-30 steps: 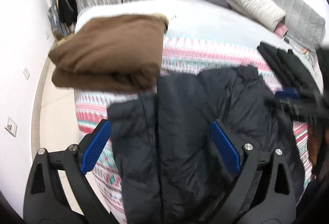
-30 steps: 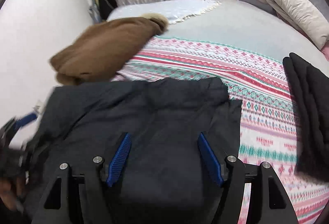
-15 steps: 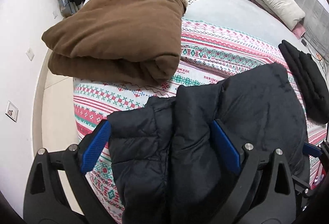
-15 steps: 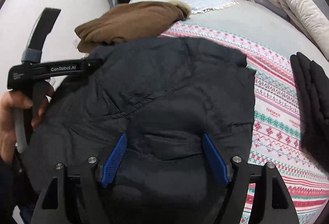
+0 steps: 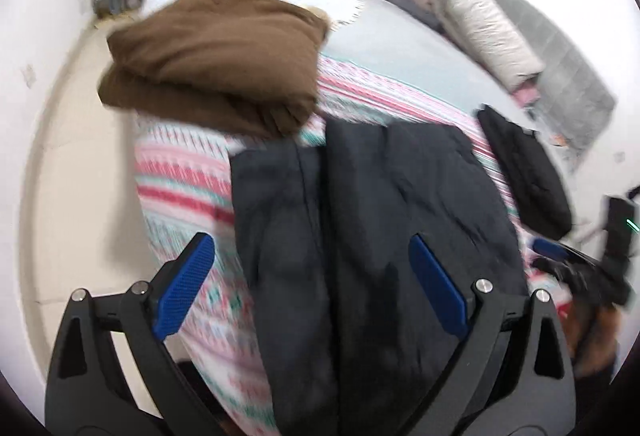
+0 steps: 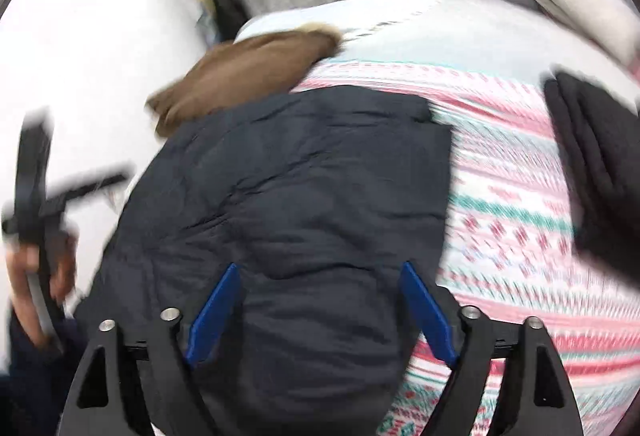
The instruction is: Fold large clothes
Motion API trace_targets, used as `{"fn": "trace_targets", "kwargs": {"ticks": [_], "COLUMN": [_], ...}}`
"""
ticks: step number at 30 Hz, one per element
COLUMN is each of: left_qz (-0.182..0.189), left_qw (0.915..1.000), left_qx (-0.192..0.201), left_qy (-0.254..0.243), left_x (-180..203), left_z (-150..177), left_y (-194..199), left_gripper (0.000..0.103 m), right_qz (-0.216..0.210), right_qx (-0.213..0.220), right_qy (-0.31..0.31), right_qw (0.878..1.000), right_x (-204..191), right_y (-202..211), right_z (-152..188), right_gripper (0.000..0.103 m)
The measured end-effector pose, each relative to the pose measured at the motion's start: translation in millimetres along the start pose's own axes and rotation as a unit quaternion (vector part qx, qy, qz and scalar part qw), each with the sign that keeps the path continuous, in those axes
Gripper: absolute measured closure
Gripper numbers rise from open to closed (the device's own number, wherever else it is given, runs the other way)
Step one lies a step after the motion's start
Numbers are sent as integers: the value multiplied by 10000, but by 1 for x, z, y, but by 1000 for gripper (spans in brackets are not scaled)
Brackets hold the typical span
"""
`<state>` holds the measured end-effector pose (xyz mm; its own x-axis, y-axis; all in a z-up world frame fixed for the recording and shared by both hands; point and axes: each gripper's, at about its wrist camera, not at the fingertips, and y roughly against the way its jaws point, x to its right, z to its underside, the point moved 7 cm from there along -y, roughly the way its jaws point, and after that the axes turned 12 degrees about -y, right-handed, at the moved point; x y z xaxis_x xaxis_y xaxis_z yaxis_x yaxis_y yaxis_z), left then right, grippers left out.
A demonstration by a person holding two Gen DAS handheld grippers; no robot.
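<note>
A dark navy padded jacket (image 5: pixel 372 220) lies folded on the patterned bedspread (image 5: pixel 180 176), its near end hanging over the bed edge; it also fills the right wrist view (image 6: pixel 304 204). My left gripper (image 5: pixel 312 288) is open above the jacket's near part, blue pads (image 5: pixel 186 284) wide apart, holding nothing. My right gripper (image 6: pixel 320 308) is open over the jacket's near end, empty. The left gripper handle and hand show at the left of the right wrist view (image 6: pixel 36 204). Both views are motion-blurred.
A folded brown coat (image 5: pixel 216 60) lies at the bed's far left corner. A folded black garment (image 5: pixel 524 172) lies to the right. Pillows (image 5: pixel 480 20) and a grey headboard are at the far right. Floor and white wall lie left of the bed; curtains behind.
The jacket was lifted half a second ago and now lies flatter on the bed. Both grippers have pulled back and stay open; the views have swung and blurred.
</note>
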<state>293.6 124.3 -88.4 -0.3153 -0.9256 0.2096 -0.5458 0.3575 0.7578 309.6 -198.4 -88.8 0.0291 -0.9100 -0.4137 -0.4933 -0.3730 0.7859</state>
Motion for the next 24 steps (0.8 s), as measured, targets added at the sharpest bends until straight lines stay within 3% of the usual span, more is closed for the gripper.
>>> {"fn": "trace_targets", "kwargs": {"ticks": [4, 7, 12, 17, 24], "left_qz": [631, 791, 1362, 1478, 1886], "left_qw": [9965, 9935, 9848, 9836, 9735], "left_qx": [-394, -544, -630, -669, -794], "left_qy": [378, 610, 875, 783, 1020], "left_x": [1, -2, 9, 25, 33], "left_z": [29, 43, 59, 64, 73], "left_y": [-7, -13, -14, -20, -26], "left_gripper": [6, 6, 6, 6, 5], "right_qz": [-604, -1007, -1252, -1393, -1577], "right_qx": [-386, -636, -866, -962, -1125], "right_qy": [-1209, -1761, -1840, -2039, -2237], "right_qw": [9901, 9771, 9711, 9642, 9552], "right_x": [43, 58, 57, 64, 73], "right_y": [-4, -8, -9, -8, -11], "right_z": [9, 22, 39, 51, 65], "right_gripper": [16, 16, 16, 16, 16]}}
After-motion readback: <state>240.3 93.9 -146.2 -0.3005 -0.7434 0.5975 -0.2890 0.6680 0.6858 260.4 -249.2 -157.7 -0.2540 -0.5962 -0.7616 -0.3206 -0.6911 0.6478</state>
